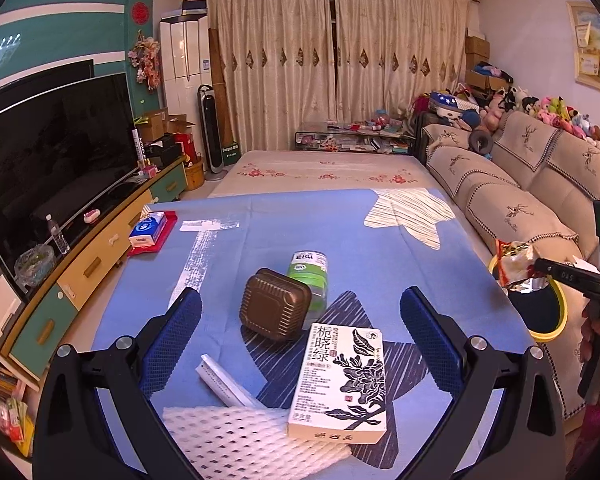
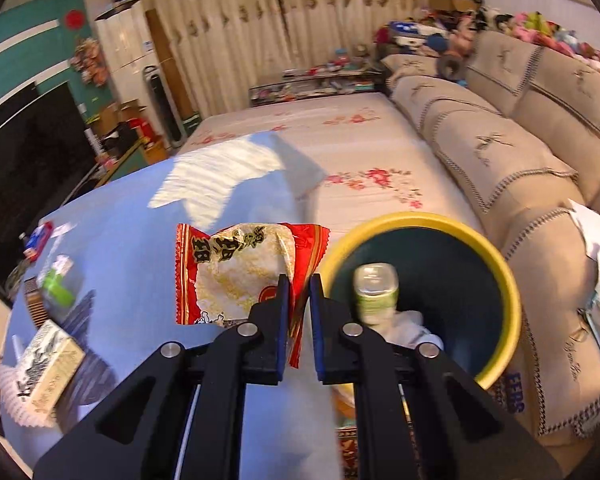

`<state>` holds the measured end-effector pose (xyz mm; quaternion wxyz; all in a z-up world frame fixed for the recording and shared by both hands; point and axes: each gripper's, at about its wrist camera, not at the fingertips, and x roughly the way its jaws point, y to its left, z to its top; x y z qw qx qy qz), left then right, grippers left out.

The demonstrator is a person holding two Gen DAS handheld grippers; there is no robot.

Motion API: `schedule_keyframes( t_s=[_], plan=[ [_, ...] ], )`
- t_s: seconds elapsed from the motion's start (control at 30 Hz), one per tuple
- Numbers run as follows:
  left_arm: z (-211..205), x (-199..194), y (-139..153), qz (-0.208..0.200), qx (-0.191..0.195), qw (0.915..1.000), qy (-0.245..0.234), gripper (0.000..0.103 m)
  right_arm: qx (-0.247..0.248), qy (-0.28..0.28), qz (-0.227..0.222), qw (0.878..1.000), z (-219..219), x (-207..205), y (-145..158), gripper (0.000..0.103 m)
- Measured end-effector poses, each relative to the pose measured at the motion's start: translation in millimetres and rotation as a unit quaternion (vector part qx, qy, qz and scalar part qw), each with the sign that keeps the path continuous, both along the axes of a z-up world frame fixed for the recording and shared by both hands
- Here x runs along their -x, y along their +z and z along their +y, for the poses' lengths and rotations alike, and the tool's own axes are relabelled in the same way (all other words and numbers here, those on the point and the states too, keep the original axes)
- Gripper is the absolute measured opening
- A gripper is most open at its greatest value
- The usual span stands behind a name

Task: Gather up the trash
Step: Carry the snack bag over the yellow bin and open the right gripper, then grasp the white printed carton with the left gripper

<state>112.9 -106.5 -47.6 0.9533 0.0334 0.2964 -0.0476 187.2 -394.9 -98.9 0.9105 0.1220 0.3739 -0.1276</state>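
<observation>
Snack wrapper [image 2: 236, 276], red and crinkled, is pinched in the right gripper [image 2: 299, 280] beside the yellow-rimmed bin [image 2: 504, 280] off the worktop's [image 1: 300, 224] right edge; left gripper [image 1: 300, 312] gapes wide, empty

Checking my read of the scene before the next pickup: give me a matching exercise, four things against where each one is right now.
Things:
1. snack wrapper
2. small green-label bottle
3. brown ridged tin
4. tissue pack

Places:
A. on the red tray at the table's far left
B. inside the yellow-rimmed bin
C. on the blue cloth, against the green jar
D. clamped in the right tool

Pairs: 1-D, 2-B, 3-C, 4-A
</observation>
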Motion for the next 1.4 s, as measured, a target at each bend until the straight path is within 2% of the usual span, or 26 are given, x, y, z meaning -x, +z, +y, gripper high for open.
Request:
schedule_keyframes(
  t_s=[0.23, 0.5, 0.63, 0.73, 0.77, 1.03, 1.23, 1.4],
  plan=[
    [-18.9, -4.2, -5.0, 0.009, -0.016, 0.9997, -0.018, 0.098, -0.004, -0.068, 0.021, 0.997, -51.8, 9.7, -26.2, 0.011],
    [-33.0, -9.7, -10.5, 0.019, -0.030, 0.9990, -0.028, 0.098, -0.012, -0.107, 0.057, 0.993, -86.9, 5.1, -62.0, 0.013],
    [-39.8, -12.2, -12.9, 0.023, -0.035, 0.9985, -0.034, 0.098, -0.017, -0.115, 0.073, 0.991, -92.7, 1.4, -74.9, 0.019],
    [-43.7, -13.8, -15.2, 0.027, -0.038, 0.9982, -0.037, 0.098, -0.021, -0.120, 0.073, 0.990, -96.1, 4.3, -80.5, 0.032],
    [-44.5, -14.3, -16.0, 0.028, -0.038, 0.9981, -0.038, 0.098, -0.023, -0.121, 0.071, 0.990, -96.6, 4.9, -80.6, 0.037],
    [-44.7, -15.5, -23.8, 0.041, -0.039, 0.9973, -0.046, 0.098, -0.028, -0.112, 0.053, 0.992, -86.8, 13.7, -67.3, 0.050],
    [-36.8, -19.4, -39.0, 0.077, -0.029, 0.9948, -0.060, 0.098, -0.030, -0.103, 0.047, 0.993, -78.6, 16.6, -62.3, 0.053],
    [-30.9, -26.5, -52.7, 0.093, -0.037, 0.9938, -0.048, 0.098, -0.032, -0.096, 0.048, 0.994, -73.8, 14.2, -62.1, 0.053]
  ],
)
